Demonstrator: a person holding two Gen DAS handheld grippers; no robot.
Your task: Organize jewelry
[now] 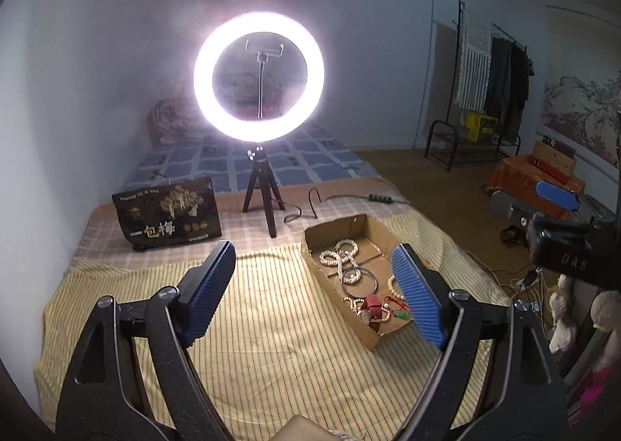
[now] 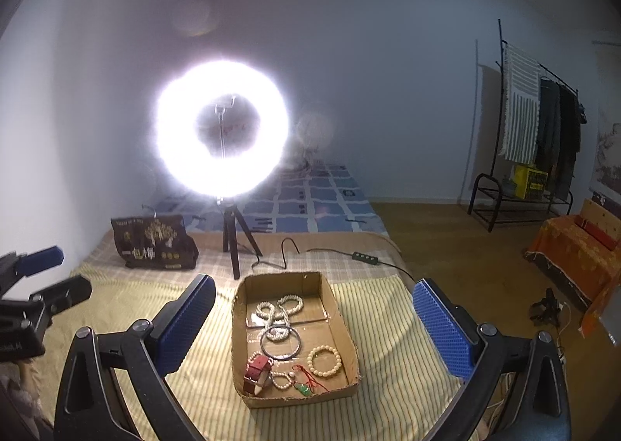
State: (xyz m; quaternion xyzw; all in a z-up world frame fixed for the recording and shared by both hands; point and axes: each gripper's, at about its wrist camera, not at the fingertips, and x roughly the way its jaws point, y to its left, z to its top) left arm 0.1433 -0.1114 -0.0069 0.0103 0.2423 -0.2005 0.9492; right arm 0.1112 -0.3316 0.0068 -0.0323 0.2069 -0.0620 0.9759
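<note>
An open cardboard box [image 2: 300, 398] lies on a yellow striped cloth [image 2: 388, 324]. Inside it are a long white bead necklace [image 2: 277, 309], a metal bangle [image 2: 280, 342], a cream bead bracelet [image 2: 324, 361], a red watch strap [image 2: 256, 369] and a green pendant on a red cord [image 2: 302, 388]. My right gripper [image 2: 314, 282] hovers over the box, open and with nothing in it. My left gripper [image 1: 314, 255] is open too and holds nothing; the box [image 1: 333, 233] sits toward its right finger. Each gripper shows at the edge of the other's view: the left gripper [image 2: 58, 276] and the right gripper [image 1: 559, 210].
A lit ring light on a small tripod [image 2: 233, 243] stands behind the box, its glare washing out the middle. A black snack bag [image 2: 155, 243] leans at the back left. A cable with a remote [image 2: 363, 258] trails right. Clothes rack [image 2: 535, 154] and orange-draped furniture [image 2: 574, 247] lie far right.
</note>
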